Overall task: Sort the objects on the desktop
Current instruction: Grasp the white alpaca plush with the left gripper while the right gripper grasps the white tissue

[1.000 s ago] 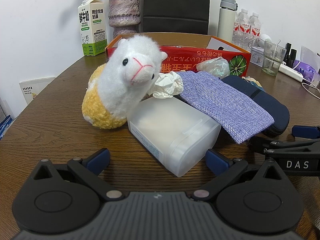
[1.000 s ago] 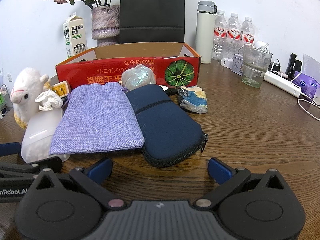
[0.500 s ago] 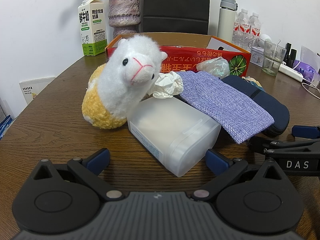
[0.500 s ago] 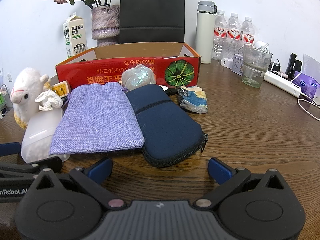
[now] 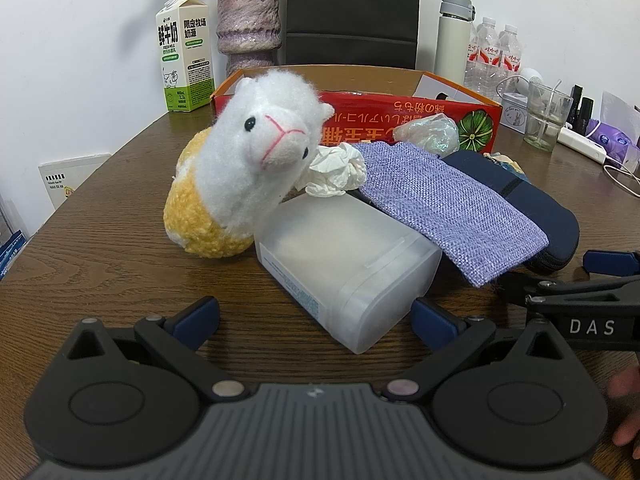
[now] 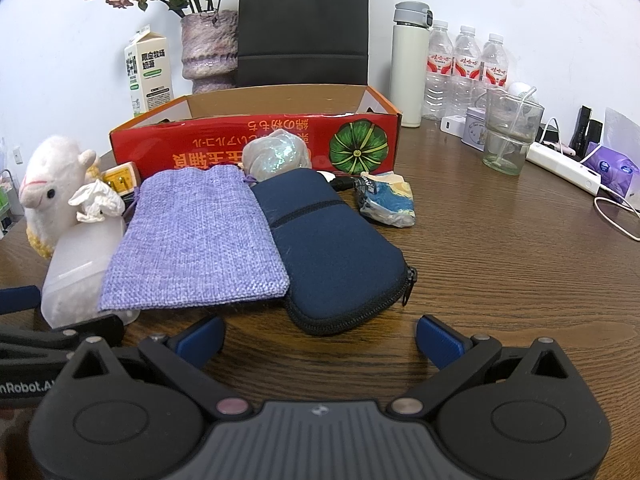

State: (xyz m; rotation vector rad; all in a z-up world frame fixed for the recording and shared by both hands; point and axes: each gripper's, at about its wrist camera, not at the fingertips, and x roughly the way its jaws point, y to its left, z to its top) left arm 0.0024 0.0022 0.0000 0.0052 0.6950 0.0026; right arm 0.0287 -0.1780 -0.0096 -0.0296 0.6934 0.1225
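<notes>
A white and yellow alpaca plush (image 5: pixel 244 164) leans on a translucent plastic box (image 5: pixel 344 268), with a crumpled tissue (image 5: pixel 336 172) behind it. A purple woven pouch (image 6: pixel 196 240) overlaps the box and a navy zip case (image 6: pixel 336 252). Behind them lie a shiny wrapped bundle (image 6: pixel 276 156), a blue-and-yellow packet (image 6: pixel 388 200) and an open red cardboard box (image 6: pixel 256 148). My left gripper (image 5: pixel 316 316) stands open just in front of the plastic box. My right gripper (image 6: pixel 320 336) stands open in front of the navy case, holding nothing.
At the back stand a milk carton (image 5: pixel 182 52), a vase of dried flowers (image 6: pixel 208 52), a black bag (image 6: pixel 304 24), a thermos (image 6: pixel 410 64) and water bottles (image 6: pixel 466 64). A glass (image 6: pixel 510 132), a power strip (image 6: pixel 564 168) and cables sit at the right.
</notes>
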